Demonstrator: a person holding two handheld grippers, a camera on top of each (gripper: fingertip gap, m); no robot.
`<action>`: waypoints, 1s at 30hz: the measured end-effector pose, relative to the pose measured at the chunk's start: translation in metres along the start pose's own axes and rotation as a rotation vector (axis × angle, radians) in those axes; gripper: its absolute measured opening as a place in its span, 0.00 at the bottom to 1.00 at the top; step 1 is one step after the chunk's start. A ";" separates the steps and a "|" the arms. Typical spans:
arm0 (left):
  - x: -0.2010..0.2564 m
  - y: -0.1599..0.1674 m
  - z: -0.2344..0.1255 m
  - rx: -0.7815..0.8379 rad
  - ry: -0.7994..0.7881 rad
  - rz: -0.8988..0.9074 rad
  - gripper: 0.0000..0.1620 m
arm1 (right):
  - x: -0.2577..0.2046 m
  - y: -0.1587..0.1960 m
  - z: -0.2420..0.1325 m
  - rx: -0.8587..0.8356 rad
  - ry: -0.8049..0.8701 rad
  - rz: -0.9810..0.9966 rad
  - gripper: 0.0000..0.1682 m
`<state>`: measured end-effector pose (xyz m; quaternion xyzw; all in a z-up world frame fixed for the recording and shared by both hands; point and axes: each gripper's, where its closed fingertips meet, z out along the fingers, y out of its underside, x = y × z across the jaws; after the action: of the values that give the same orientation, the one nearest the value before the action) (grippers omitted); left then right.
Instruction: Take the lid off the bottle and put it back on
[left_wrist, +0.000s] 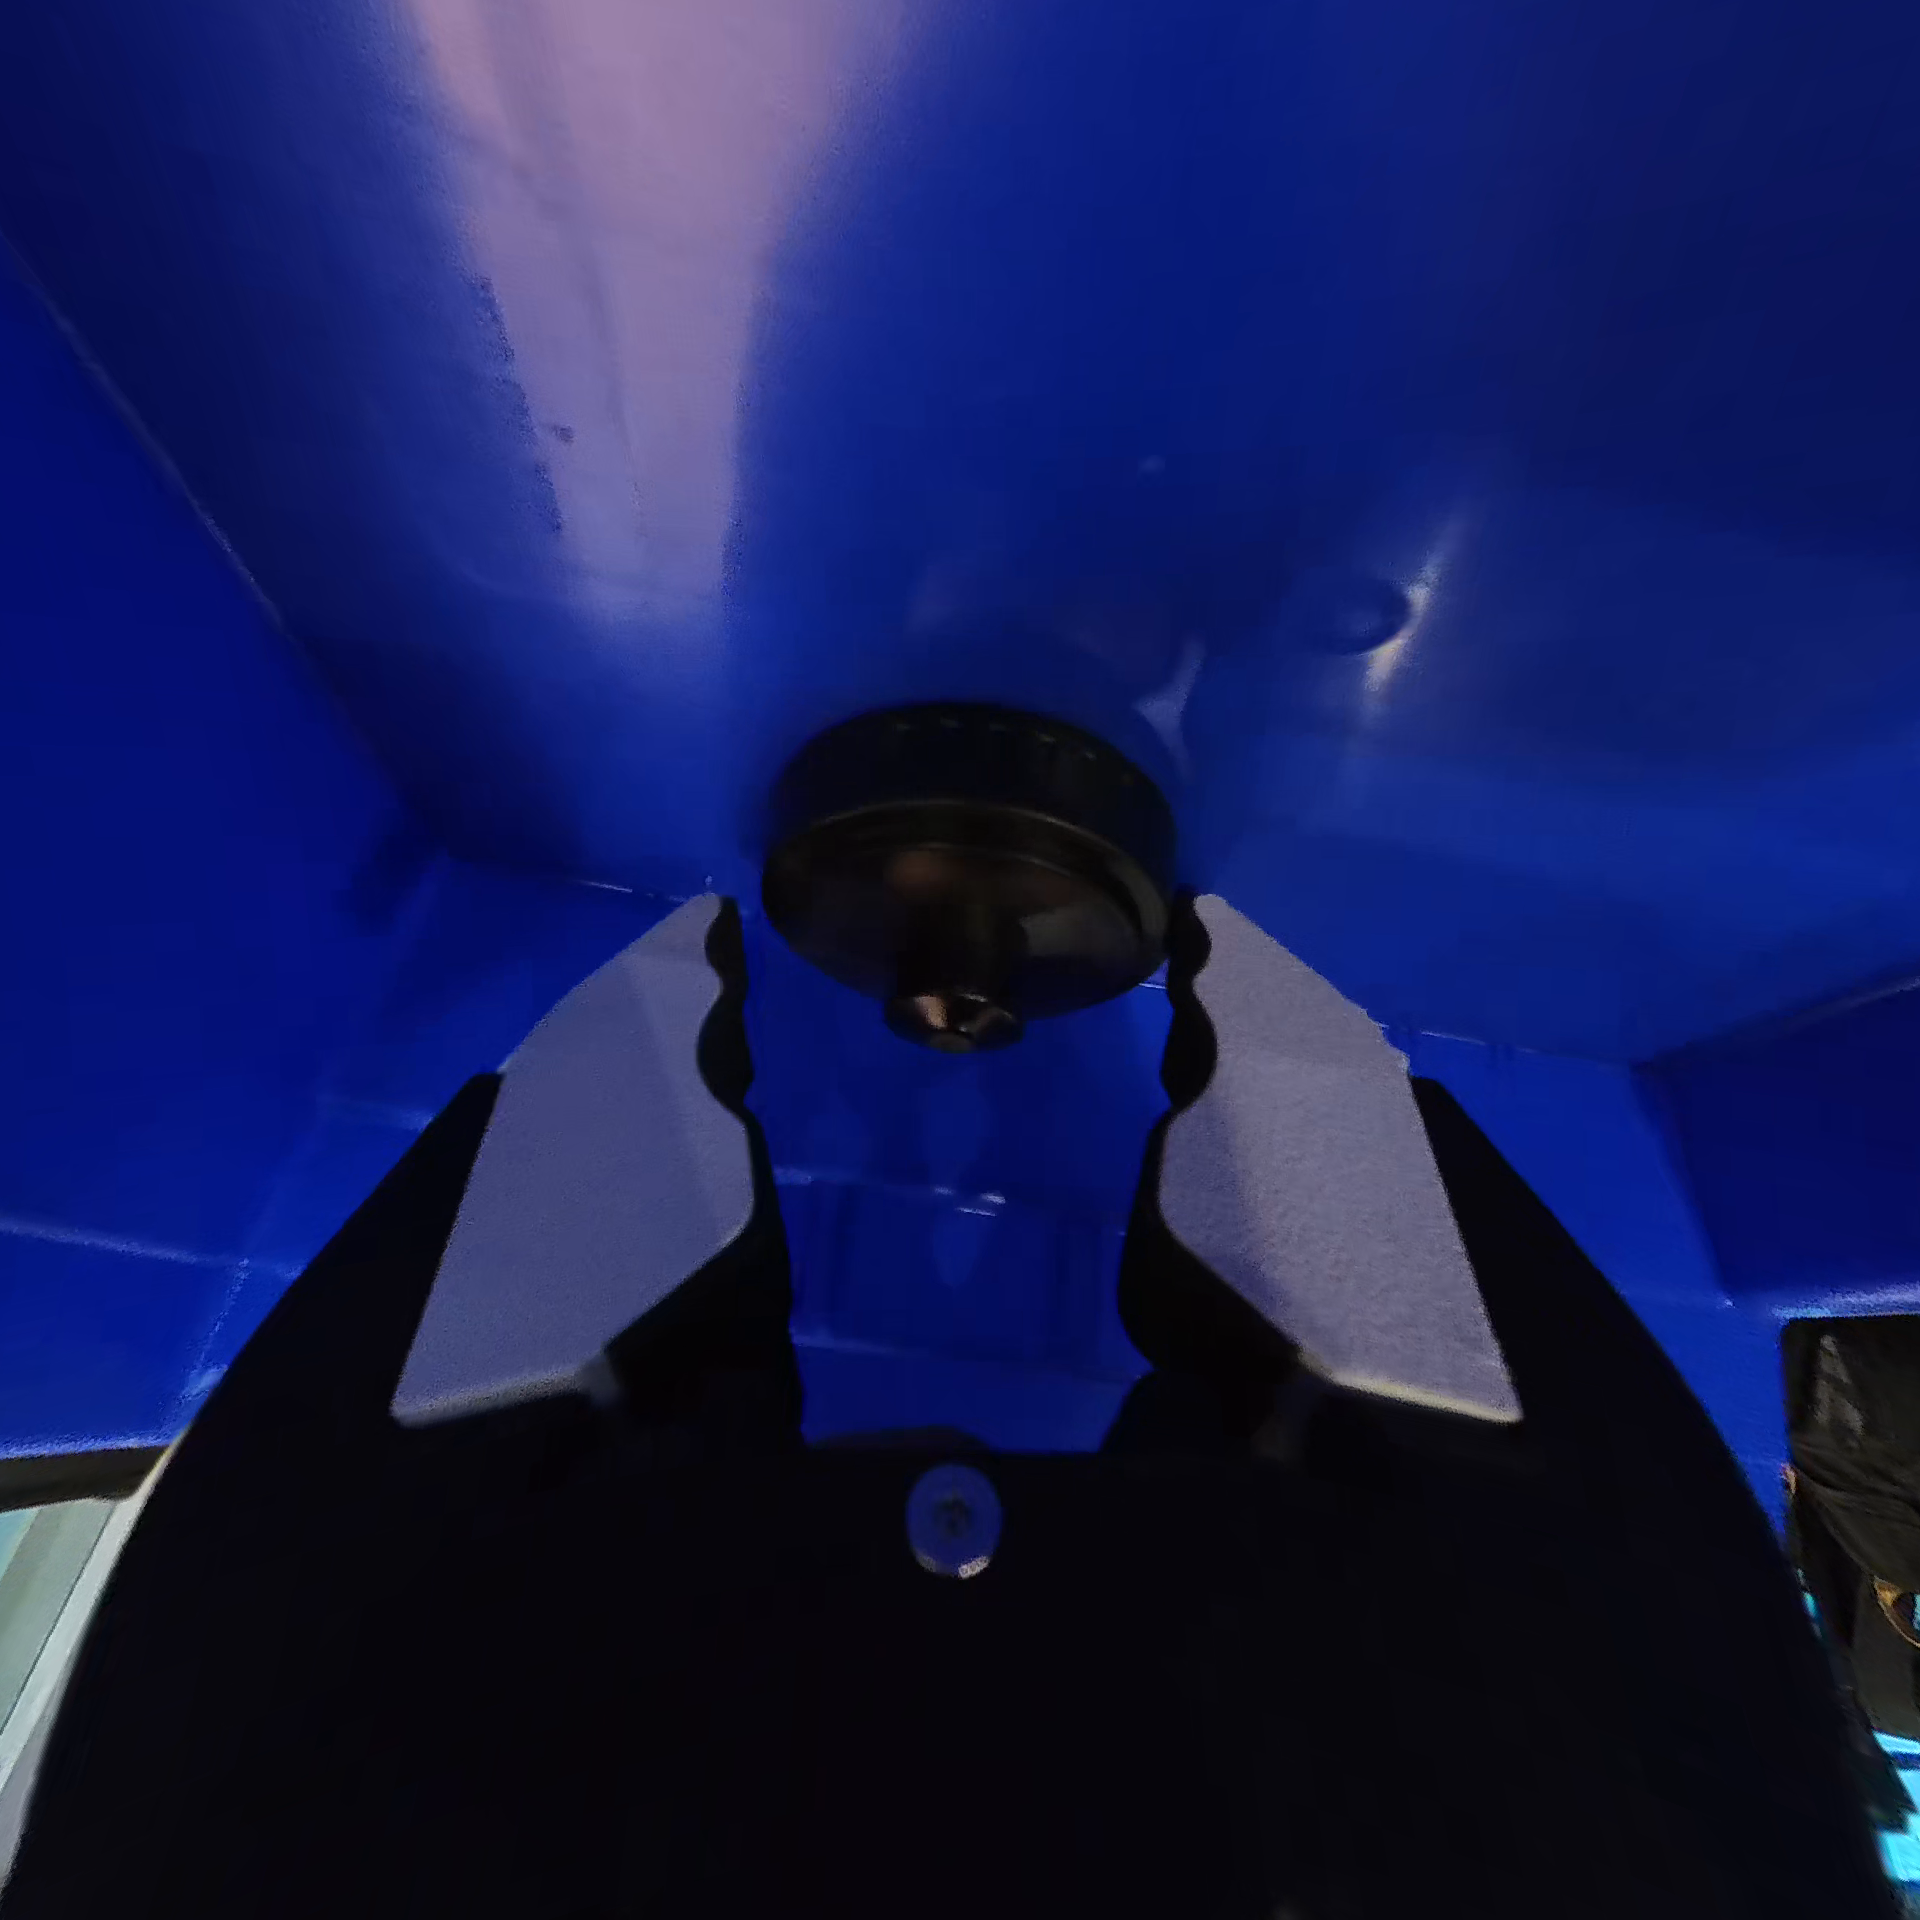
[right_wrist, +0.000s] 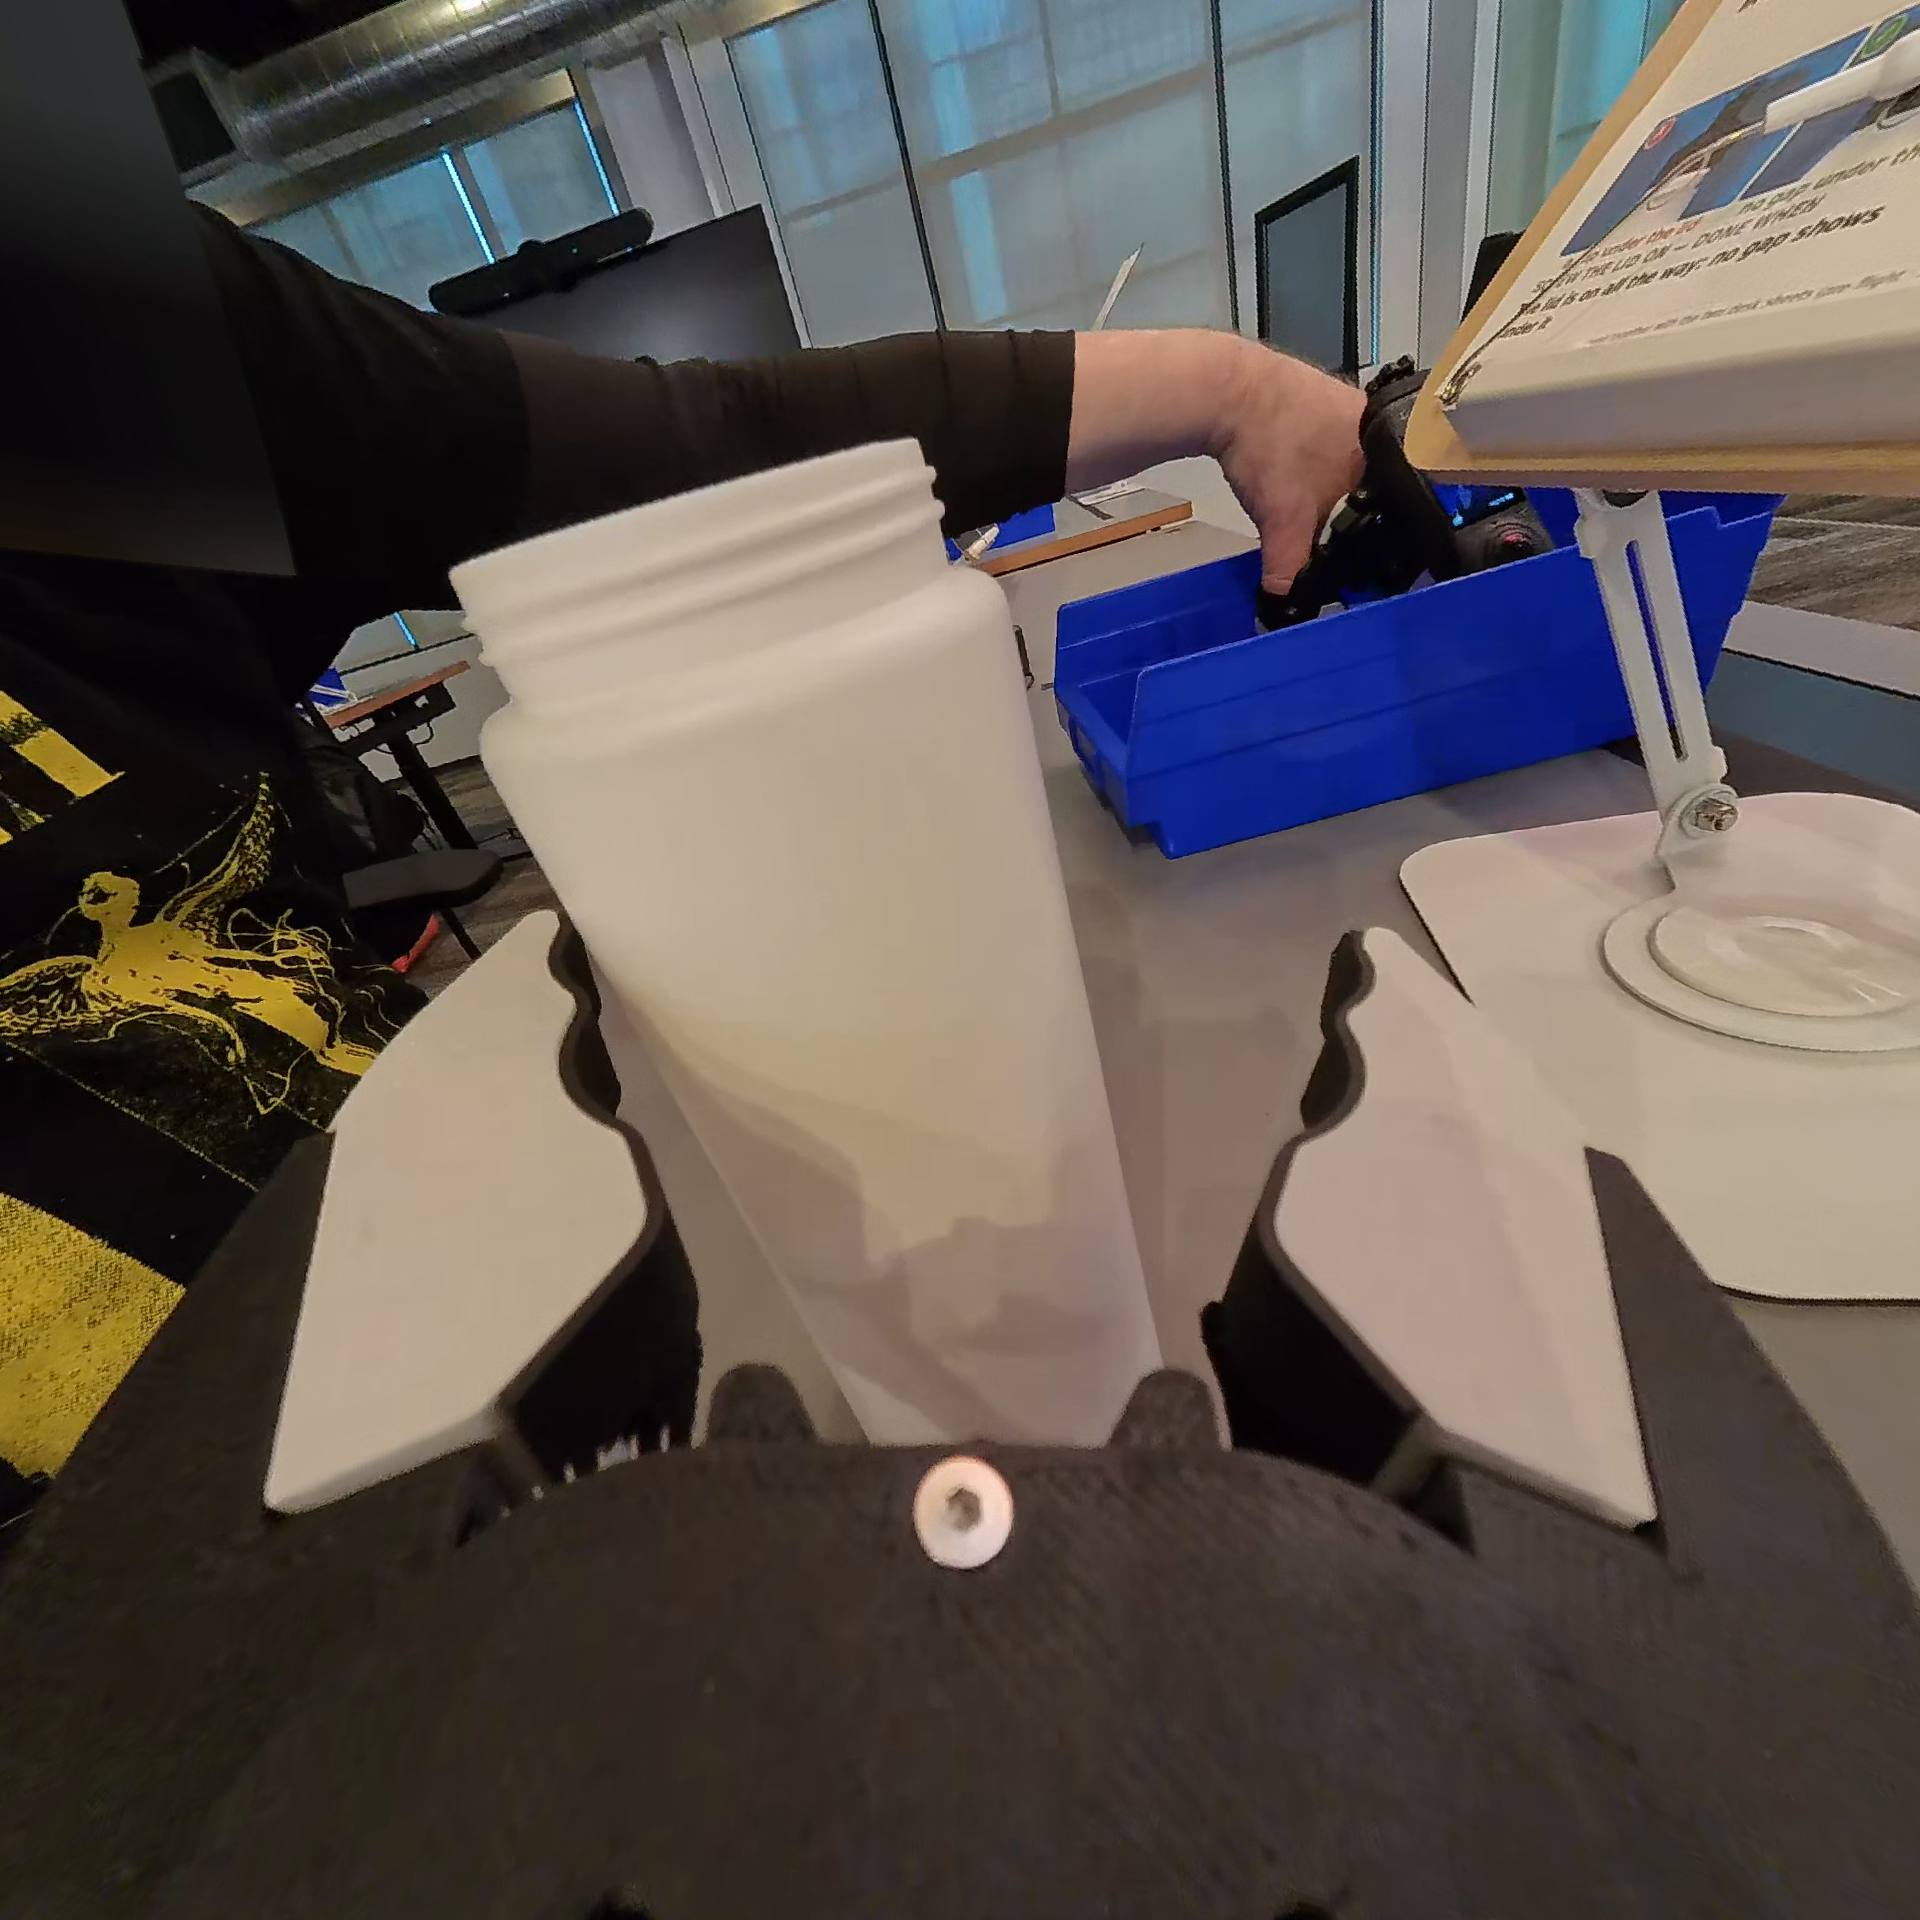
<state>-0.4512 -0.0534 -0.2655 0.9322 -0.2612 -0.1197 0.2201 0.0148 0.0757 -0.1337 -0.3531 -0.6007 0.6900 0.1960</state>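
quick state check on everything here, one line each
bottle: uncapped, threaded neck bare, between the right tool's fingers
lid: off the bottle, lying inside the blue bin
blue bin: on the table, left tool reaching inside
left tool: open, fingers either side of the lid
right tool: open around the bottle

The left hand-held gripper (left_wrist: 961, 914) gapes around a dark lid (left_wrist: 966, 873), apparently untouched, inside a blue bin (left_wrist: 1351, 364).

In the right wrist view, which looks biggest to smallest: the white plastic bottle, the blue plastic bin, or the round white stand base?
1. White plastic bottle, though it is nearest the camera, which inflates it.
2. Blue plastic bin, farther back, so possibly larger in reality.
3. Round white stand base.
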 end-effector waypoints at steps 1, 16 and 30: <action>-0.001 0.000 0.000 -0.004 -0.004 -0.004 0.49 | 0.000 0.000 0.000 0.000 -0.001 -0.001 0.77; 0.004 -0.001 -0.003 0.022 -0.042 0.038 0.45 | 0.000 0.000 0.000 -0.011 0.010 -0.013 0.77; 0.032 -0.009 -0.060 0.438 -0.270 -0.120 0.45 | 0.002 -0.002 0.000 -0.017 0.037 -0.025 0.77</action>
<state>-0.4002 -0.0427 -0.2210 0.9470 -0.2521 -0.1966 -0.0315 0.0131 0.0774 -0.1321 -0.3597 -0.6075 0.6755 0.2127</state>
